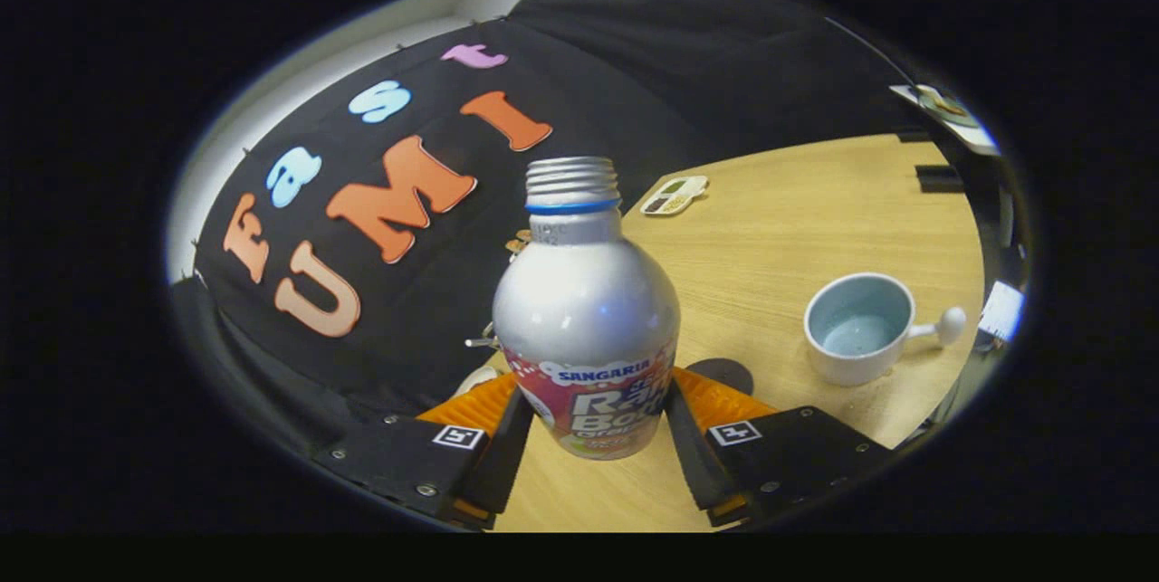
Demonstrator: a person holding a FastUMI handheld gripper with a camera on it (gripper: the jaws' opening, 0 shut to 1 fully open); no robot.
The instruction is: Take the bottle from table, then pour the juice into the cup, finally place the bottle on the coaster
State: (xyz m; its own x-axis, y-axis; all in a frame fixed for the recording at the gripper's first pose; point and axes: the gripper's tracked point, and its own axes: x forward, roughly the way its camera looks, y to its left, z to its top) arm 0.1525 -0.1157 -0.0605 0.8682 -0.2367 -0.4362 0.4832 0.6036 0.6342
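Claw (587, 424) clenched on the bottle (586, 310): both fingers press its lower body, one each side, black inner pads against the label, orange ribbed backing (471, 405) behind them. Each finger mount is black, bolted, with a small square fiducial tag (458, 436).

Bottle: silvery metal, round-shouldered, narrowing to a threaded neck with a blue ring under the threads. Cap off, mouth open. Printed wrap on the lower half, pink/white with blue text band. It looks lifted and slightly tilted relative to the counter; cannot tell for sure whether the base clears the surface, since the bottom edge sits between the fingers. Contents not visible.

Counter (797, 229): light wood grain, matte.

Cup (860, 327): pale blue-grey ceramic, glossy, round, with a stubby handle ending in a ball knob pointing away from the bottle. Sits on the counter beyond the right finger, well apart from the bottle. Interior looks empty, just a darker blue floor.

Coaster (724, 374): dark round disc, flat on the counter, just beyond the right finger, between bottle and cup, partly hidden.

Small white device (674, 195) with buttons lies farther back near the cloth wall.
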